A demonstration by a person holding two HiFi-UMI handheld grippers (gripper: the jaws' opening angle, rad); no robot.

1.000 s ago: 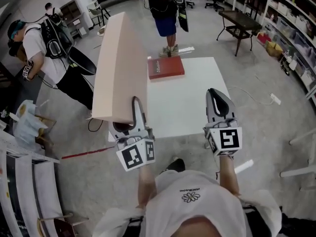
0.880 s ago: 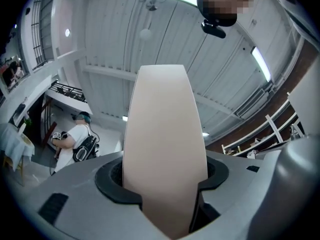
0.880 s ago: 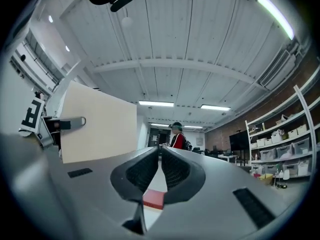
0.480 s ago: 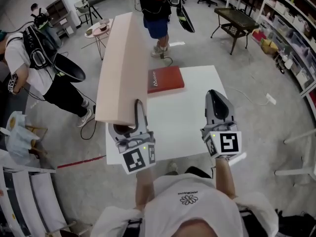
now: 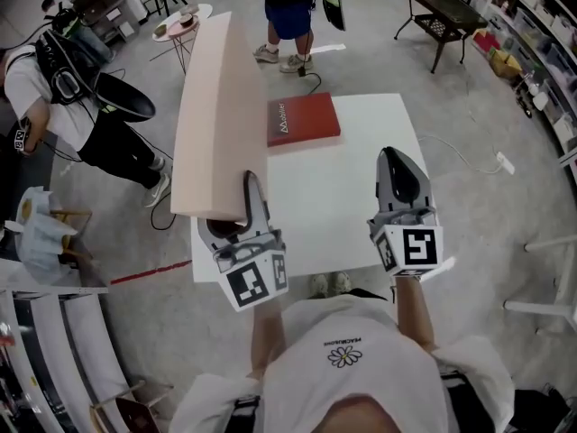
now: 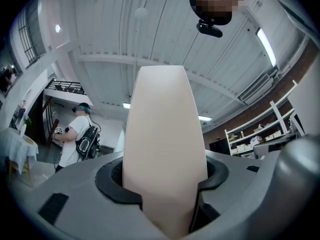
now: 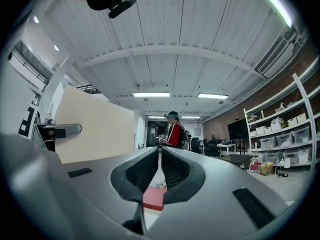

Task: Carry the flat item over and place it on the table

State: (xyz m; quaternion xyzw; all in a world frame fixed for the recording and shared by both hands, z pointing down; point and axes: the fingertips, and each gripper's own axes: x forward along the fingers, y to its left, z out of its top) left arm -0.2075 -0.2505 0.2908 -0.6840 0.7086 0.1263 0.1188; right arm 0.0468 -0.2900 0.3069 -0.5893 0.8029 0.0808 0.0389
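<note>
A thick beige slab [image 5: 216, 115] stands on its long edge above the left side of the white table [image 5: 334, 197]. My left gripper [image 5: 239, 207] is shut on the slab's near end. In the left gripper view the slab [image 6: 165, 149] fills the space between the jaws of that gripper [image 6: 165, 194]. My right gripper [image 5: 397, 165] hovers over the table's near right part, shut with nothing in it. In the right gripper view its tips [image 7: 160, 156] nearly touch, and the slab [image 7: 92, 129] shows at left.
A red book [image 5: 303, 119] lies at the table's far edge. One person [image 5: 288, 7] stands just beyond the table, another [image 5: 63, 88] at the left. A dark side table [image 5: 446, 7] and shelves [image 5: 541, 52] are at the right, a small round table [image 5: 180, 21] at back left.
Both grippers and the slab have come forward from the table's near edge to over its surface. The slab stays gripped and upright.
</note>
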